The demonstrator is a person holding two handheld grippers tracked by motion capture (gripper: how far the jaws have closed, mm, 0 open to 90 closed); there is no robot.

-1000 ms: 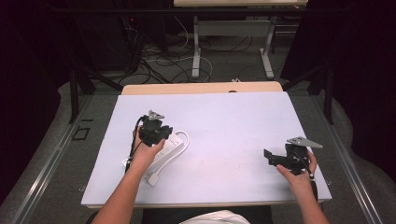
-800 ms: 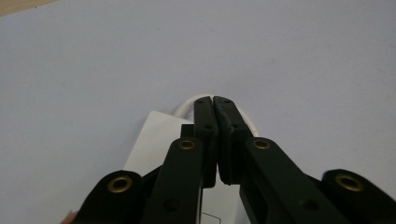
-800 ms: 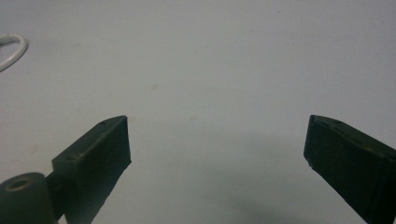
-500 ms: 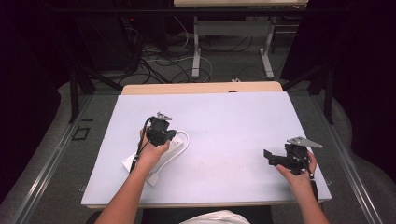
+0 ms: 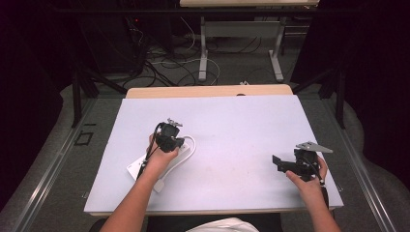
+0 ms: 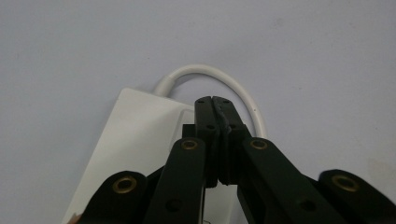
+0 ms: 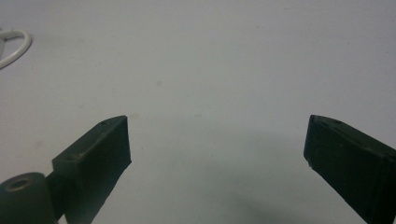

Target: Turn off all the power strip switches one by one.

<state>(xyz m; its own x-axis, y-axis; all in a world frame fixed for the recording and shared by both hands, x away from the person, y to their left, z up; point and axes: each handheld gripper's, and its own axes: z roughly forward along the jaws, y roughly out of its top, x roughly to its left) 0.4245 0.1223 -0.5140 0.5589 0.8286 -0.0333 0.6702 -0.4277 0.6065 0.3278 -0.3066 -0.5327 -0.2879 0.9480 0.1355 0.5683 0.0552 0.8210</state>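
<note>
A pale table (image 5: 232, 125) stands before a dark room strewn with cables. The left gripper (image 6: 215, 103), jaws pressed together on nothing, hovers over the white power strip (image 5: 145, 166) and its looped cord (image 6: 219, 77), probably to press or nudge. The right gripper (image 7: 217, 140) rests well apart, jaws spread, out of the way.

The high view looks forward and down from above the person's side, taking in the whole white surface (image 5: 232, 130) and the floor beyond. The left gripper view rides close over the white power strip (image 6: 140, 135) and its looped cord (image 6: 219, 77), looking along closed jaws. The right gripper view sits low and near the surface, between parted jaws; the same cord (image 7: 14, 49) shows at its top left corner.
</note>
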